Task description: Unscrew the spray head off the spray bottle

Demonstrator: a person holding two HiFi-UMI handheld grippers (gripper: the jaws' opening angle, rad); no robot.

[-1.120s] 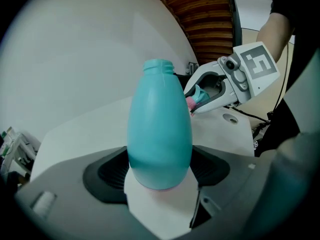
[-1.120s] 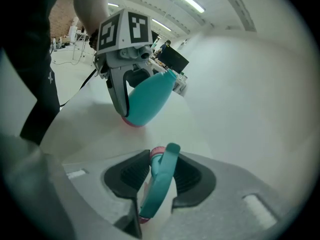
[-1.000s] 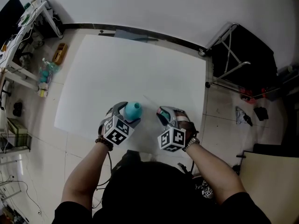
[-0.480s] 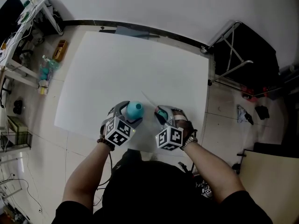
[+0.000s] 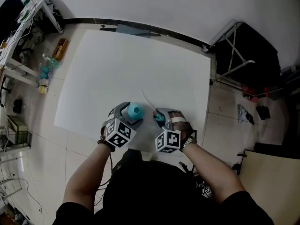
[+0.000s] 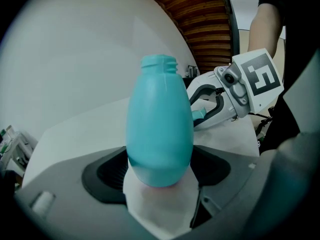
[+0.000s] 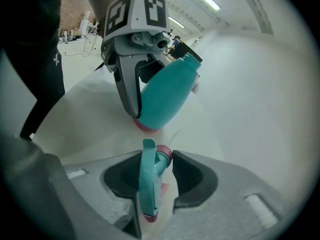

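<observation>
Already apart: head off, bottle neck [image 6: 159, 63] bare, its threads showing.

- Left gripper [image 5: 131, 112]: spread wide around the belly of the teal spray bottle [image 6: 160, 119], pads pressing on both flanks. It reads as the anchor hand, keeping the body from turning. From the right gripper view the bottle leans, pink base low near the surface; contact with the surface can't be told.
- Right gripper [image 5: 161, 117]: set at a middling width, clamped on the spray head [image 7: 148, 184], a teal trigger piece with a pink collar, standing on edge between the pads. It sits just beside the bottle, not touching. A thin pale line [image 5: 146, 99] running away from it is probably the dip tube.
- Judgement: the unscrewing itself looks done; what remains is setting the pieces down.

Surface: white bench [image 5: 131, 64], plain and matte, nothing else on it. Both grippers work at the near edge, close to the person's body.

Room: tiled floor [image 5: 225, 111], pale wall with a dark skirting strip. A cluttered rack [image 5: 28, 18] stands far left, with more teal bottles [image 5: 47, 71] on the floor by it. A black folding stand [image 5: 234, 50] is at right.
</observation>
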